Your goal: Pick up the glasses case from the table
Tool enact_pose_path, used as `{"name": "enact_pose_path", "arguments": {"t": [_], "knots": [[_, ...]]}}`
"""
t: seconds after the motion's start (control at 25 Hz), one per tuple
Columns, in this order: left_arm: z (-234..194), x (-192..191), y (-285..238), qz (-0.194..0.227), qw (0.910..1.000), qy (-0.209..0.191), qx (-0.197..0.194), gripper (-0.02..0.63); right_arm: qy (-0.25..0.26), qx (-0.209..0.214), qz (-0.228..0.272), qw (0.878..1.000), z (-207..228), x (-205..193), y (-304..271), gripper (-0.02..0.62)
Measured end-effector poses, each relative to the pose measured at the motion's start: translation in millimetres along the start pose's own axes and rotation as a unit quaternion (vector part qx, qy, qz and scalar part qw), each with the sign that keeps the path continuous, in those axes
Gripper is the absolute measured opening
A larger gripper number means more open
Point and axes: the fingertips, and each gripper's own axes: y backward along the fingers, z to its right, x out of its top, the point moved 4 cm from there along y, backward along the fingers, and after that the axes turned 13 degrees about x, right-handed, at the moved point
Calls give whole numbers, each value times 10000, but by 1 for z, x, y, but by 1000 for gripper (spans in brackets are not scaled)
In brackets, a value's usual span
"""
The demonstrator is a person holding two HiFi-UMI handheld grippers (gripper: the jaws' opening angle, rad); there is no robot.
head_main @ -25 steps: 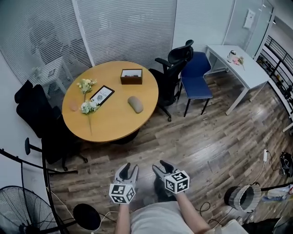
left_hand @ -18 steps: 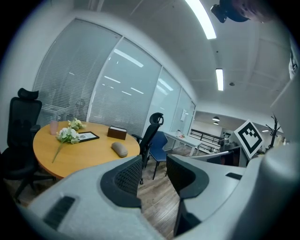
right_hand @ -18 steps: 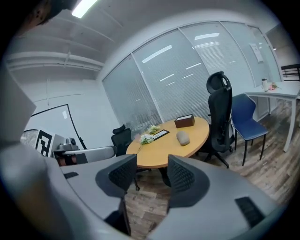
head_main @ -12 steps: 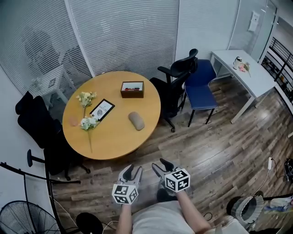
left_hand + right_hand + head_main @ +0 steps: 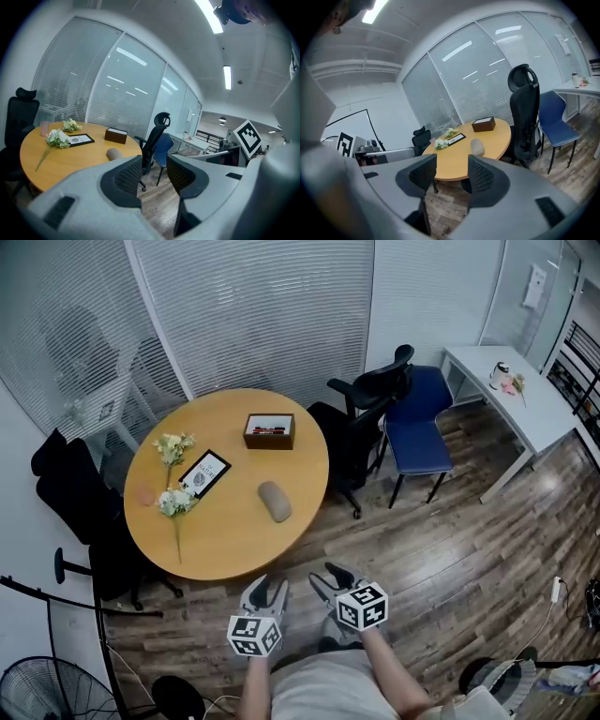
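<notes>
The glasses case point(image 5: 275, 502) is a rounded, grey-brown oblong lying flat on the round wooden counter point(image 5: 234, 540), on the right-hand part of its top and near the edge that faces me. Nothing touches it. Further back on the counter sits a dark brown box point(image 5: 269, 430). To the left of the case lies a black-framed card point(image 5: 204, 473), with a spray of white flowers point(image 5: 175, 501) just beside it and a second spray point(image 5: 174, 446) at the card's far end. A small pink cup point(image 5: 144, 495) stands near the left rim.

A black office chair point(image 5: 361, 413) is at the counter's right side, and a blue chair point(image 5: 417, 432) is just beyond it. Another black chair point(image 5: 66, 488) is at the counter's left.

Both tools sit low in the head view, over the wooden floor point(image 5: 450, 549) and well apart from the case. My left hand-held gripper point(image 5: 266, 589) has its jaws spread with only floor and chair legs showing in the gap. My right hand-held gripper point(image 5: 330, 577) is spread as well and grips nothing. In the right gripper view the case point(image 5: 477, 146) appears just above the jaw tips, far off on the counter.
</notes>
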Motion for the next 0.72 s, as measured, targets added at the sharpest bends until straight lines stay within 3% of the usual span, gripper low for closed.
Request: {"name": "enact_pose_path", "arguments": {"t": [0.72], "knots": [[-7,-16,-25,-236,9992,187,277,150,-405,45,-128,9991,42,-10,-11,200]]}}
